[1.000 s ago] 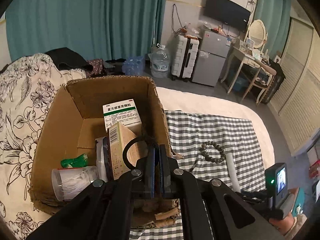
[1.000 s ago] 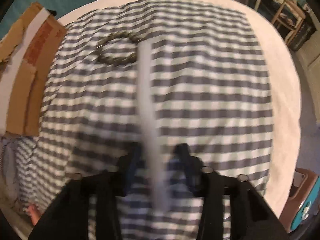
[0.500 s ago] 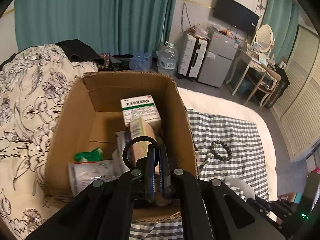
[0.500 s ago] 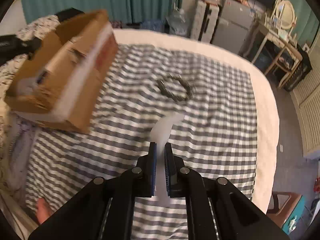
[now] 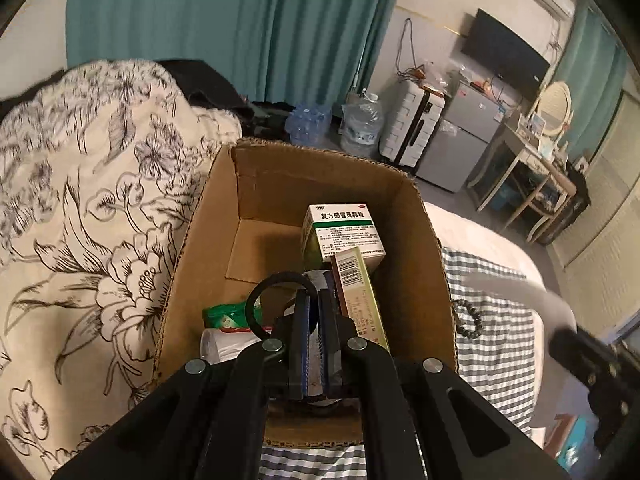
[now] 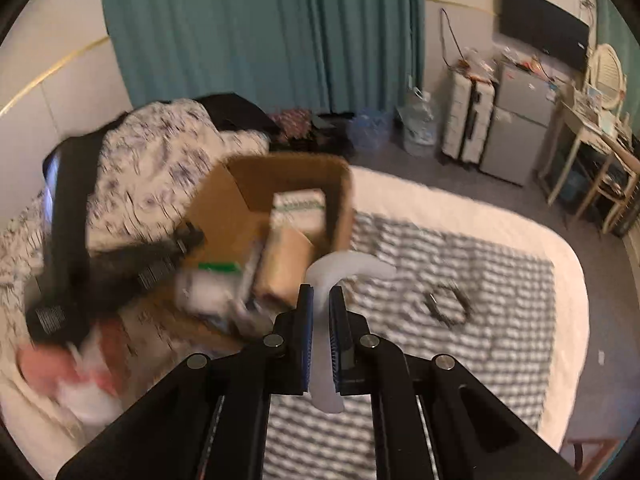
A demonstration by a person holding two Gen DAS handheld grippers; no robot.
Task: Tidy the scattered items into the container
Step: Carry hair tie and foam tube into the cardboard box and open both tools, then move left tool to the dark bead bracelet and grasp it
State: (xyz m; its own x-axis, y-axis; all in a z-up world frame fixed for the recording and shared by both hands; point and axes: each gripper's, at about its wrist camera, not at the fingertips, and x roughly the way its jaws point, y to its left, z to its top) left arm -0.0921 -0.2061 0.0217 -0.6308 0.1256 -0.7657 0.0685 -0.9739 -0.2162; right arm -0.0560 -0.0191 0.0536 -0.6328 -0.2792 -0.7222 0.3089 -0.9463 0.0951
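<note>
Left gripper (image 5: 314,312): fingers clenched together over the open brown cardboard box (image 5: 428,264); a thin black ring (image 5: 256,300) hangs at their tips, apparently pinched there, though the contact point is hard to see.

Box contents, left wrist view: white-and-green medicine carton (image 5: 344,232) at 12 o'clock of the fingers, tan barcoded carton (image 5: 358,288) at 1 o'clock leaning on it, green packet (image 5: 224,314) at 9 o'clock, clear plastic item (image 5: 224,346) at 8 o'clock.

Right gripper (image 6: 320,320): fingers grasping a translucent white curved plastic piece (image 6: 340,266), held in the air; box at its 10 o'clock.

Dark beaded bracelet (image 6: 446,302) lies on the grey-and-white checked cloth (image 6: 500,280) on the bed, at 3 o'clock of the right fingers, outside the box.
</note>
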